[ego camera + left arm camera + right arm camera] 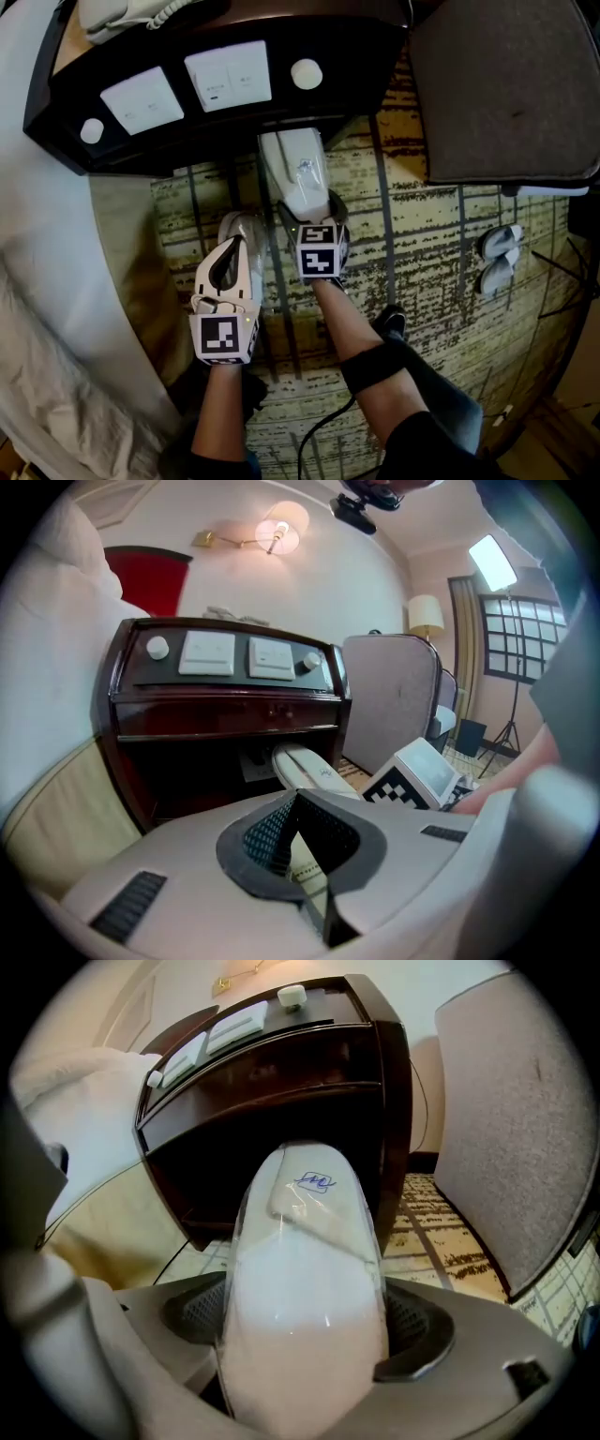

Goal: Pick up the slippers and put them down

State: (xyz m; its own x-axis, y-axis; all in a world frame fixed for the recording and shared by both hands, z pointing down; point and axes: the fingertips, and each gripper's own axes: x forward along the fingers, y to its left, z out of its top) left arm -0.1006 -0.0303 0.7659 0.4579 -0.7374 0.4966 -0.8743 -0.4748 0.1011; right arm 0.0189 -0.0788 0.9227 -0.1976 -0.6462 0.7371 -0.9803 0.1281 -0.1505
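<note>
One pack of slippers (305,1279) is in my right gripper (311,208), jaws spread wide and pressing both sides of its heel end, toe pointing at the nightstand (356,52). It looks to be off the carpet (422,216), just in front of the nightstand's lower bay (206,771). My left gripper (298,808) is closed tight on nothing, beside the right one.

I read the step as carry, then set down. I'd hold the pack level and the grip steady (the film looks slippery and could slide out). I'd clear the dark wood edge, bring the pack flat onto the carpet, and only then let the jaws go.

Containers: the clear plastic wrap (251,1269) holds the white slippers, blue logo (314,1182) near the toe. The lower bay is too dark; something pale lies inside, can't name it.
</note>
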